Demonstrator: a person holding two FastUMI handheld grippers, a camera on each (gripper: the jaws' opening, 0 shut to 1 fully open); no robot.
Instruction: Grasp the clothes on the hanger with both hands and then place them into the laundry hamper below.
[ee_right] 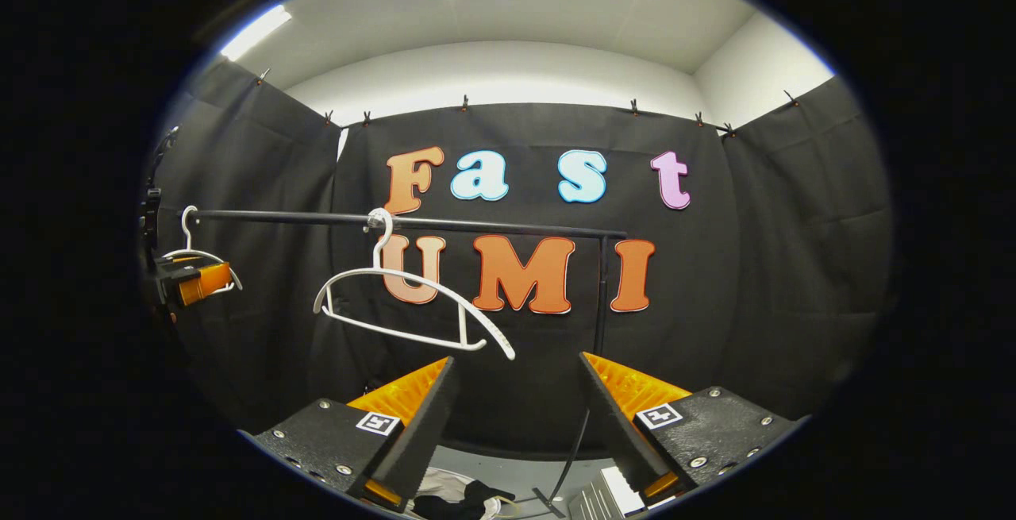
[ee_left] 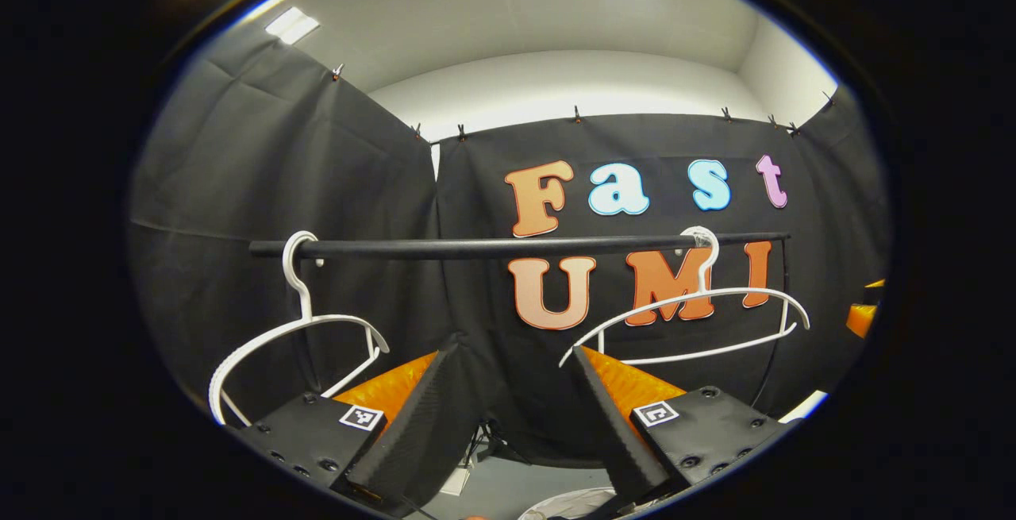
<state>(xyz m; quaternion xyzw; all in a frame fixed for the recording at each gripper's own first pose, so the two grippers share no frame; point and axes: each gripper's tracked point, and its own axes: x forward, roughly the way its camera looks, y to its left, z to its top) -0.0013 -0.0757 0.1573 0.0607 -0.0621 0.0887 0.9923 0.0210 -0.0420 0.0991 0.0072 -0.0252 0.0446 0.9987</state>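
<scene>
A black rail (ee_left: 492, 248) carries two white hangers, one at the left (ee_left: 305, 325) and one at the right (ee_left: 698, 313); both hang bare. My left gripper (ee_left: 516, 349) stands open below the rail, between the two hangers, with nothing between its fingers. In the right gripper view the nearer hanger (ee_right: 413, 306) tilts on the rail (ee_right: 476, 226), and my right gripper (ee_right: 516, 361) is open and holds nothing. Low between its fingers lies a heap of dark and white cloth (ee_right: 464, 496). The left gripper (ee_right: 194, 282) shows far left beside the other hanger (ee_right: 189, 246).
The rail's upright post (ee_right: 602, 298) stands just right of centre. A white slatted object (ee_right: 607, 496) sits at the bottom beside the cloth. A pale rounded shape (ee_left: 567, 502) shows at the bottom of the left gripper view. Black cloth walls close the booth on three sides.
</scene>
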